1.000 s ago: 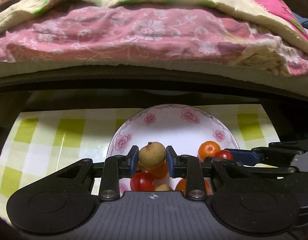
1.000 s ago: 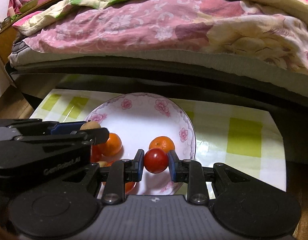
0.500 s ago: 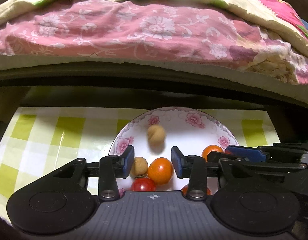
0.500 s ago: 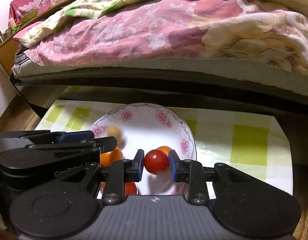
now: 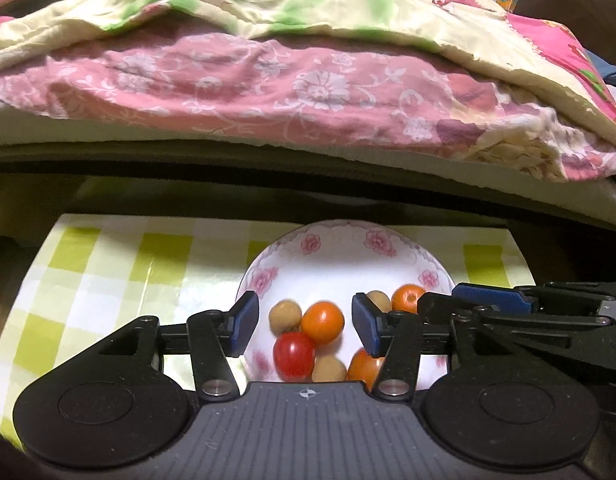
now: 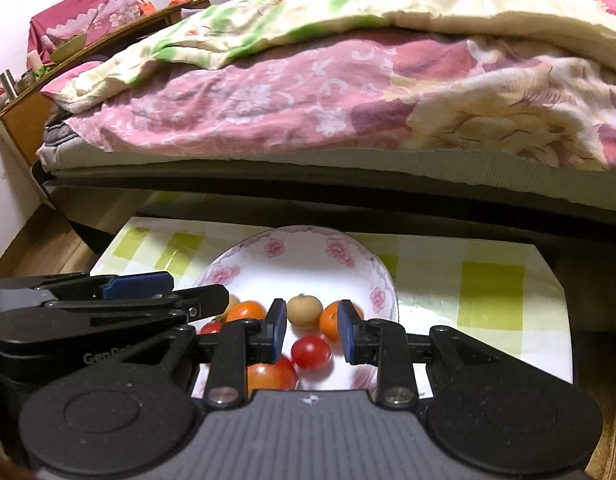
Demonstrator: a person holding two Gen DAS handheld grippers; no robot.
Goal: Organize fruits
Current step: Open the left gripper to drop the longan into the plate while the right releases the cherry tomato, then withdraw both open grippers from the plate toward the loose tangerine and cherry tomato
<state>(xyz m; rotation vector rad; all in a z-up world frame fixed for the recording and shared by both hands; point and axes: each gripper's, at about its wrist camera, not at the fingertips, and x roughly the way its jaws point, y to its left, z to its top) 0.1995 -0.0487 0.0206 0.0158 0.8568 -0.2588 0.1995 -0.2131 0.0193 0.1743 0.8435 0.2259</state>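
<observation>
A white plate with pink flowers (image 5: 340, 248) (image 6: 308, 248) sits on a green checked cloth and holds several small fruits. In the left wrist view I see a red tomato (image 5: 294, 354), an orange fruit (image 5: 323, 322) and a tan longan (image 5: 285, 315). My left gripper (image 5: 306, 324) is open and empty above them. In the right wrist view a red tomato (image 6: 310, 353) lies on the plate just below my open right gripper (image 6: 312, 332), beside a tan longan (image 6: 305, 311) and an orange fruit (image 6: 330, 322). The left gripper also shows at the left of the right wrist view (image 6: 108, 304).
The green checked cloth (image 5: 108, 272) (image 6: 488, 292) covers a low table. A bed with a pink floral quilt (image 5: 268, 80) (image 6: 308, 100) rises right behind it. A wooden shelf with small items (image 6: 48, 60) stands at the far left.
My left gripper let go of the longan, which rolled onto the plate. My right gripper opened and the red tomato dropped onto the plate. Both grippers have risen and drawn back a little.
</observation>
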